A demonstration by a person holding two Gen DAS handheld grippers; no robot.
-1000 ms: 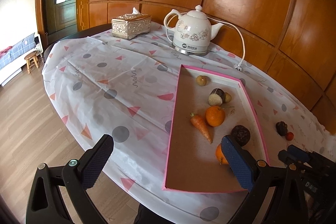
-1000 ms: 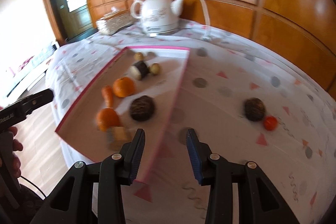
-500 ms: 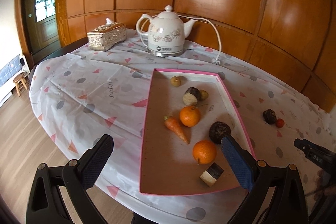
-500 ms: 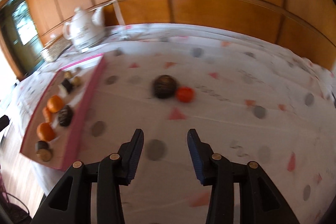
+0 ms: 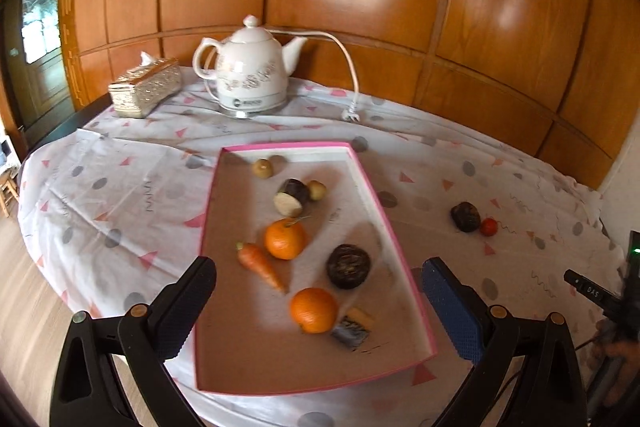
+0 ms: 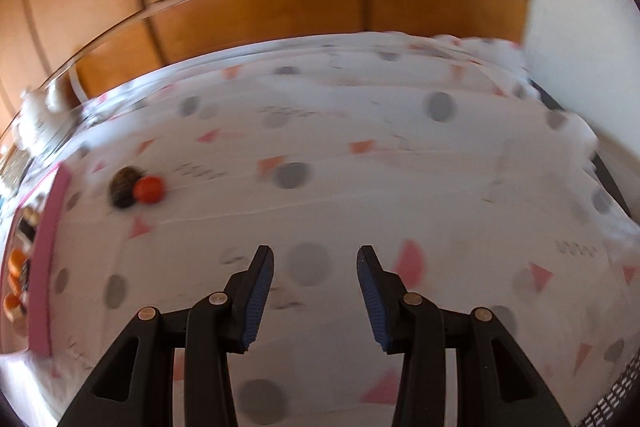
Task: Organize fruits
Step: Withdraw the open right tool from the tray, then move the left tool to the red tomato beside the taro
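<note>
- Left gripper (image 5: pixel 318 303) is spread wide with nothing in it, hanging over the near end of the pink tray (image 5: pixel 390 227), which fills the middle of the left wrist view.
- Right gripper (image 6: pixel 316 293) is only part open, empty, just bare tablecloth (image 6: pixel 400 187) between the pads. That view's pretty smeared.
- Two strays sit outside the tray: a dark round fruit (image 6: pixel 124 187) with a small red fruit (image 6: pixel 149 189) touching it, mid-left of the right wrist view, well apart from the jaws.
- My take: swing the right gripper left toward that pair, open wider first, and grab one at a time. The red one looks rollable, so come down over it rather than nudging from the side.
- Tray has free space lower left (image 5: pixel 240 347) for the drop.
</note>
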